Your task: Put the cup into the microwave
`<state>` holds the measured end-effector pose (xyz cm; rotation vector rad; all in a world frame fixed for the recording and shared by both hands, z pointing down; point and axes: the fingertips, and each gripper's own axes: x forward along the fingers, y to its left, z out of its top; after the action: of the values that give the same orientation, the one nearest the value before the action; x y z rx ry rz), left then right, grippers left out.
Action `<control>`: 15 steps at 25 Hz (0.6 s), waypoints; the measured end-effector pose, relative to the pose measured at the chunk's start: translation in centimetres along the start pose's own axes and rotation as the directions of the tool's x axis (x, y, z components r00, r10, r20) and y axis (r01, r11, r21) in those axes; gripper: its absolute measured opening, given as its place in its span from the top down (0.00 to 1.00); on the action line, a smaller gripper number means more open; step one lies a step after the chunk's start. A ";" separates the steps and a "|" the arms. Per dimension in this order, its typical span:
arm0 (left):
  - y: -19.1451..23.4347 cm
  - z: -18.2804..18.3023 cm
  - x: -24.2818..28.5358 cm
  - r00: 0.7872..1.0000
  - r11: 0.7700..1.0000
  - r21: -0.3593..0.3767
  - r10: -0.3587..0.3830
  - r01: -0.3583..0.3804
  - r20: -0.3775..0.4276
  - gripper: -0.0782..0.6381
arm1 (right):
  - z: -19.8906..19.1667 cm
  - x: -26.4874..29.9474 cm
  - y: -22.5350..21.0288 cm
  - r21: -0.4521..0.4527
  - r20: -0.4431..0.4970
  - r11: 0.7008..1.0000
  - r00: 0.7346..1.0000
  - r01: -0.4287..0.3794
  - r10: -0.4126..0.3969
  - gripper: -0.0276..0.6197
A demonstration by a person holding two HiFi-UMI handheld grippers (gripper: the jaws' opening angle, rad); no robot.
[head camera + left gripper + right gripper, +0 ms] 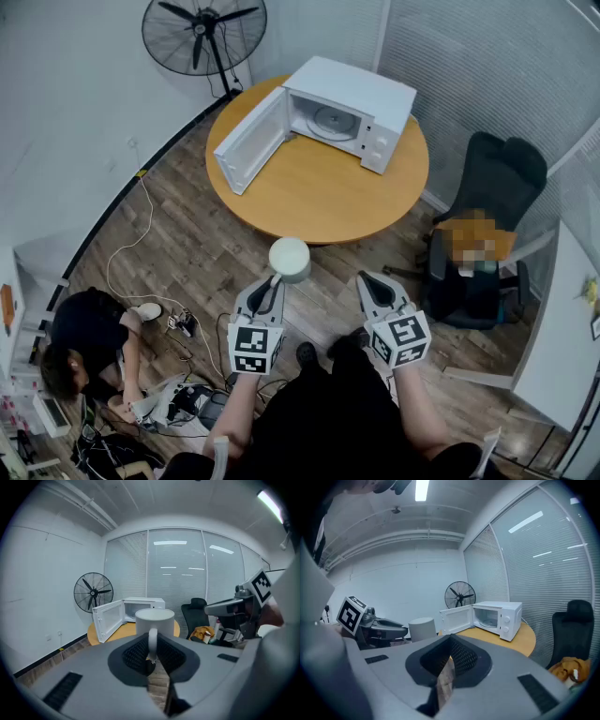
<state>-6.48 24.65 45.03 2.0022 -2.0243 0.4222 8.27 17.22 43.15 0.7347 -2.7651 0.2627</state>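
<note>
Left gripper view shows my left gripper (pixel 151 656) pinching the cup (pixel 154 617) by its handle (pixel 152 641). The cup is upright, out in the air over the floor and well short of the table (pixel 319 197). My right gripper (pixel 449 663) is pressed together on nothing, at 3 o'clock of the cup. The microwave (pixel 349 114) sits at 12 o'clock, its door (pixel 247 142) swung wide toward 10. I judge a handle pinch lets the cup swing, so I should carry it level. I should come in right of the door, clear the sill, and set the cup on the turntable (pixel 332 120) before loosening.
</note>
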 end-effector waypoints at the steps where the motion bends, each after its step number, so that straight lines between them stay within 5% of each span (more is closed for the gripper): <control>1: 0.1 0.0 0.0 1.000 1.000 0.003 0.005 -0.005 0.002 0.83 | 0.0 -0.1 0.1 -0.004 0.001 1.000 1.000 -0.002 0.002 0.95; 15: -0.9 1.0 -1.9 0.999 0.999 0.034 -0.002 0.000 0.036 0.83 | 0.7 -1.9 1.1 -0.006 0.053 1.000 0.998 0.030 -0.029 0.94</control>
<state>-5.52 25.99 43.45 2.0449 -2.0506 0.4267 9.11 18.83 41.76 0.7912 -2.8013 0.2307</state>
